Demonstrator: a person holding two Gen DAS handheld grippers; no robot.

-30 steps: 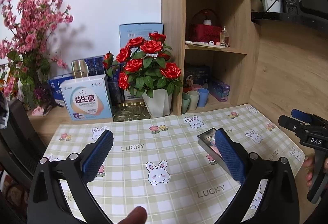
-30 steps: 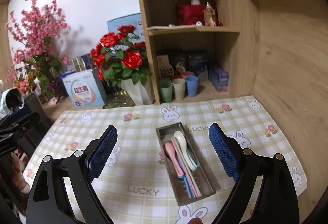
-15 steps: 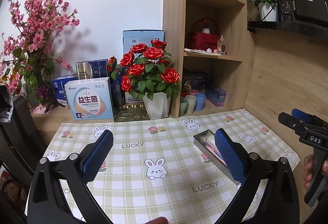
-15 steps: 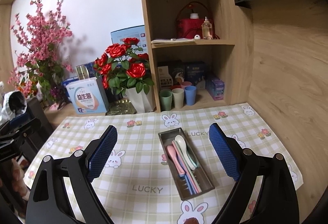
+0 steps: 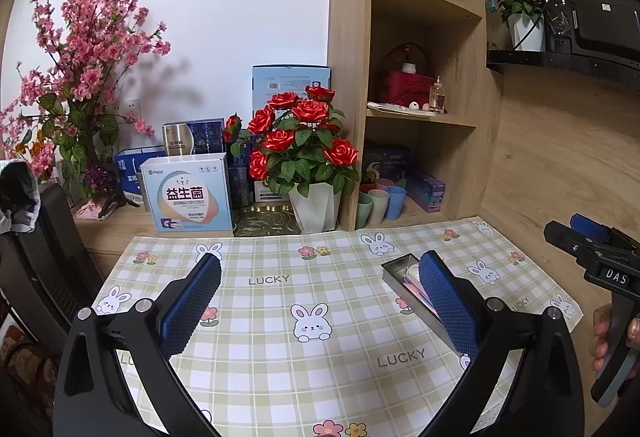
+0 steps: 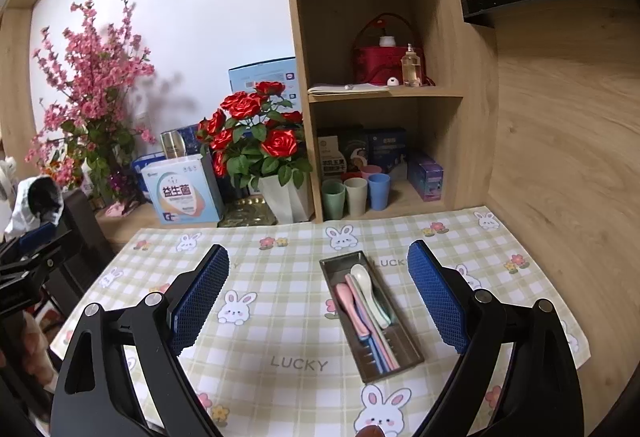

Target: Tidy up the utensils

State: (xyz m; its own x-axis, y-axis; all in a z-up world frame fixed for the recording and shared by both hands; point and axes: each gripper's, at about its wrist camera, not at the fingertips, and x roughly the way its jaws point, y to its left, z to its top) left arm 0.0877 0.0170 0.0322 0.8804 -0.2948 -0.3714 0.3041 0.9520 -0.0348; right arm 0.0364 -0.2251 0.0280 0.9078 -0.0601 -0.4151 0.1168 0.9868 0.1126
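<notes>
likely light, stiff and slick, the plastic spoons point(image 6: 362, 301) lie in the metal tray point(image 6: 400, 365); pinch mid-handle. both the left gripper point(image 5: 320, 301) and right gripper point(image 6: 318, 293) gape wide, empty.

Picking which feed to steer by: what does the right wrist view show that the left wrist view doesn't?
Only the right wrist view shows the metal tray whole, with the pink spoon, white spoon and other utensils lying in it. Only the left wrist view shows the right gripper from outside; there its own fingers hide most of the tray. Both show the checked mat and the red roses.
</notes>
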